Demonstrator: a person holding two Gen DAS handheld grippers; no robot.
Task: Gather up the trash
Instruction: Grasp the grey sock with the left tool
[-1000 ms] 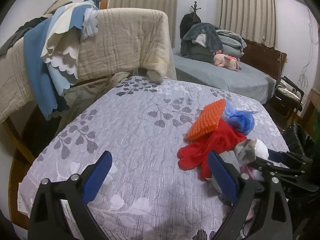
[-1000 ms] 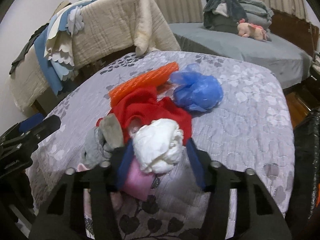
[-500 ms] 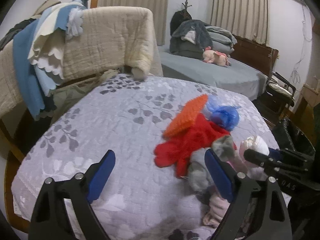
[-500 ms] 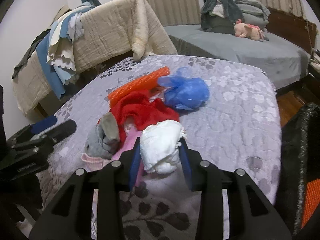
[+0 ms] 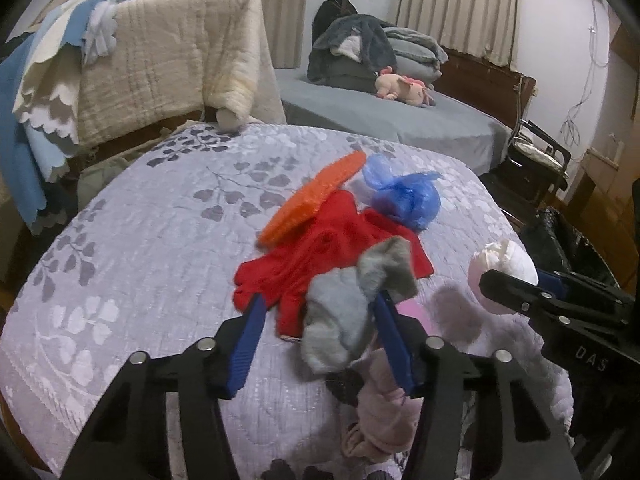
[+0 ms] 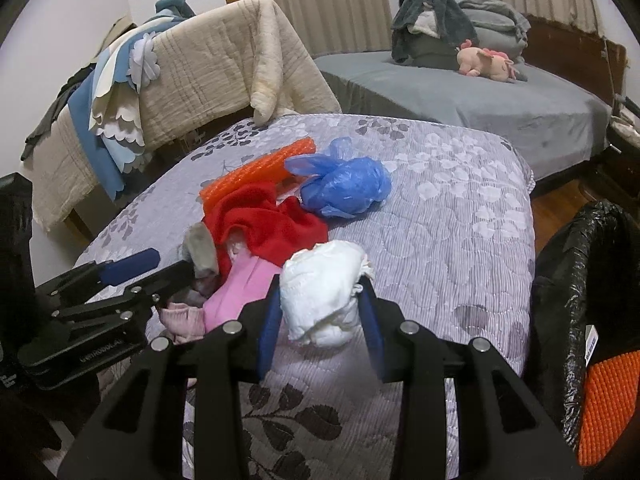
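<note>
My right tongs [image 6: 320, 304] were clamped on the white crumpled wad [image 6: 324, 288], both blue pads pressed into its sides, holding it just above the lilac quilt [image 6: 460, 216]. My left tongs [image 5: 320, 320] were closing around the grey sock [image 5: 348, 312]; it sat between the pads, though I could not tell whether both pads pressed on it yet. Under the sock lay pink cloth [image 6: 236, 292]. At twelve o'clock from the left tongs lay the red cloth [image 5: 320, 256], past it the orange mesh strip [image 5: 316, 196], and at one o'clock the blue plastic bag [image 5: 408, 196]. At three o'clock from my right tongs stood the black-lined bin [image 6: 576, 280], beside the bed.
</note>
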